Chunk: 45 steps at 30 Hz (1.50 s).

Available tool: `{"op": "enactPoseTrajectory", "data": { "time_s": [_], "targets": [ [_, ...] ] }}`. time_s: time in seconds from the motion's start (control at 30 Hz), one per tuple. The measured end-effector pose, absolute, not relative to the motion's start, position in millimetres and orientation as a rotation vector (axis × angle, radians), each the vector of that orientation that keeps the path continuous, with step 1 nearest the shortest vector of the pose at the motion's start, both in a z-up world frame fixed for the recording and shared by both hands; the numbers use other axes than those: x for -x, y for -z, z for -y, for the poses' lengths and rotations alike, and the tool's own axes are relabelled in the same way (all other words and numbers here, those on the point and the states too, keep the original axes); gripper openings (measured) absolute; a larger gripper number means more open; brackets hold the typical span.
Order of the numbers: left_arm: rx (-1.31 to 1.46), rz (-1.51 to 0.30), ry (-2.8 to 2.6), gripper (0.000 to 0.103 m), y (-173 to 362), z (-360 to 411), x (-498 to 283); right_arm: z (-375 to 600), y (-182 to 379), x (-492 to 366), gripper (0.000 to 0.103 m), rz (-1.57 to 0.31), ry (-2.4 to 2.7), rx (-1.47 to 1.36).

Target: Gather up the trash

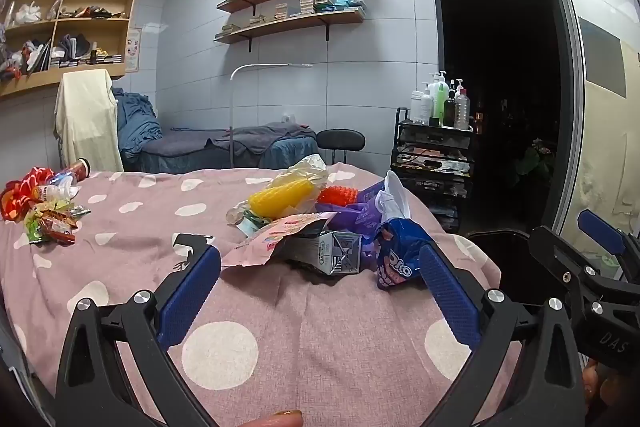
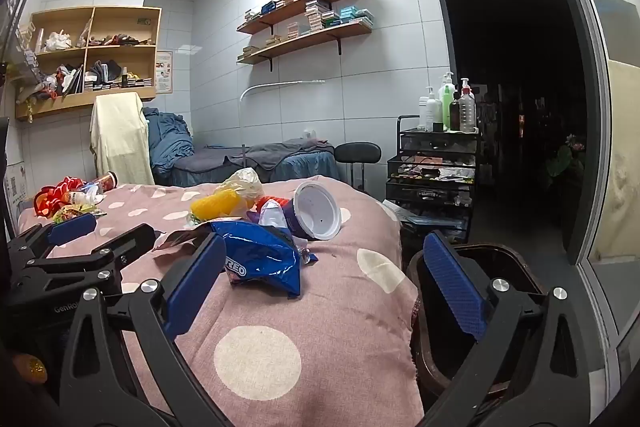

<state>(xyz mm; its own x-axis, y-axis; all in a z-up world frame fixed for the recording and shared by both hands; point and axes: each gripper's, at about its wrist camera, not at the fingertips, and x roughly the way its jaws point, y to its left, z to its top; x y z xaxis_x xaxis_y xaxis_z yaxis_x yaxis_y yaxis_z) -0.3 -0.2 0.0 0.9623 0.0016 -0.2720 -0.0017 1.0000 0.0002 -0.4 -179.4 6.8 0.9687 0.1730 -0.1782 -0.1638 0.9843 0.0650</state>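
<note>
A pile of trash lies on the pink polka-dot bed cover (image 1: 320, 327): a blue Oreo wrapper (image 1: 394, 259) (image 2: 260, 255), a grey carton (image 1: 324, 253), a pink packet (image 1: 276, 239), a yellow corn-shaped item (image 1: 280, 197) (image 2: 216, 205), a white-and-purple cup on its side (image 2: 316, 211). A second heap of wrappers (image 1: 44, 211) lies at the far left. My left gripper (image 1: 316, 275) is open, empty, just short of the carton. My right gripper (image 2: 324, 275) is open and empty beside the Oreo wrapper. A dark bin (image 2: 496, 267) (image 1: 504, 255) stands at the bed's right edge.
A black rolling cart (image 2: 432, 171) with bottles stands right of the bed by a dark doorway. A blue massage bed (image 1: 224, 147), a draped chair (image 1: 86, 115) and a black stool (image 1: 340, 141) stand behind. Wall shelves hold boxes.
</note>
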Motion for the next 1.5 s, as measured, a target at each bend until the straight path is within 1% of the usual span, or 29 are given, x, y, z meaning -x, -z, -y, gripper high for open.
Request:
{"op": "enactPoseTrajectory", "data": {
  "time_s": [0.7,1.5],
  "targets": [
    [0.0,-0.288,-0.001,0.098,-0.2,1.5,-6.9,173.8,0.4,0.0,0.098,-0.19,-0.166,-0.05],
    [0.002,-0.287,-0.005,0.098,2.9,-0.4,-3.1,177.2,-4.3,0.4,0.098,-0.196,-0.171,-0.053]
  ]
}}
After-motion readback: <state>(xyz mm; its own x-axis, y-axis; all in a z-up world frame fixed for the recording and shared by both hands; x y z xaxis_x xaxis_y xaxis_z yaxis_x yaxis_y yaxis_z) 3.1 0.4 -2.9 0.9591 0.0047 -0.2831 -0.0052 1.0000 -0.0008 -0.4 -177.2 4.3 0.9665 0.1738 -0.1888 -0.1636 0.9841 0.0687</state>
